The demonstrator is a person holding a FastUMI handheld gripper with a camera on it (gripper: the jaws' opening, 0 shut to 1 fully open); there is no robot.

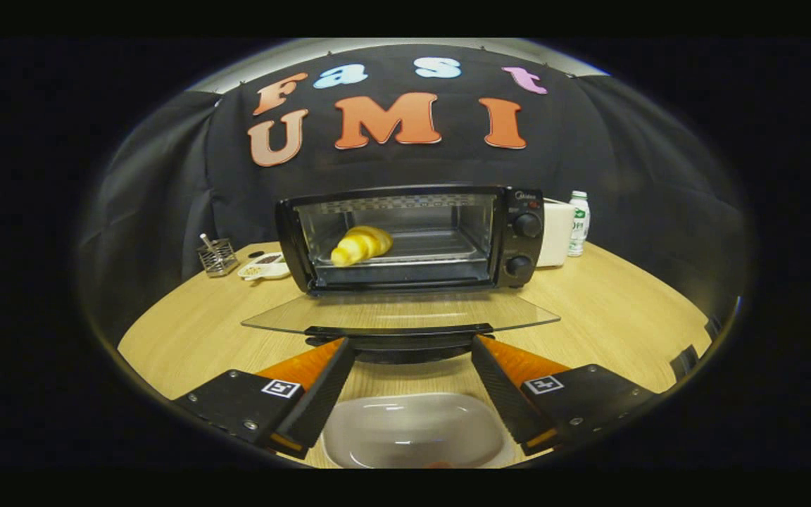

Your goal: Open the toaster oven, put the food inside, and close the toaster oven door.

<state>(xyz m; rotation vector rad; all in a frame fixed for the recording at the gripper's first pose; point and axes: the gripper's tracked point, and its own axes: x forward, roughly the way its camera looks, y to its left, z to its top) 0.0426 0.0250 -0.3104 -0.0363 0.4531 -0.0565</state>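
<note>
Looking along the fingers, I see the croissant [361, 244] already lying on the rack inside the toaster oven [412, 236], its glass door [400, 312] folded down flat toward me (so closing it is what's left). My gripper [405, 352] is spread wide, holding nothing, fingertips beside the door's handle [398, 331], above an empty white dish [412, 429].

Camera rides the fingers [338, 348], facing the toaster oven [411, 238] (near, level).
</note>
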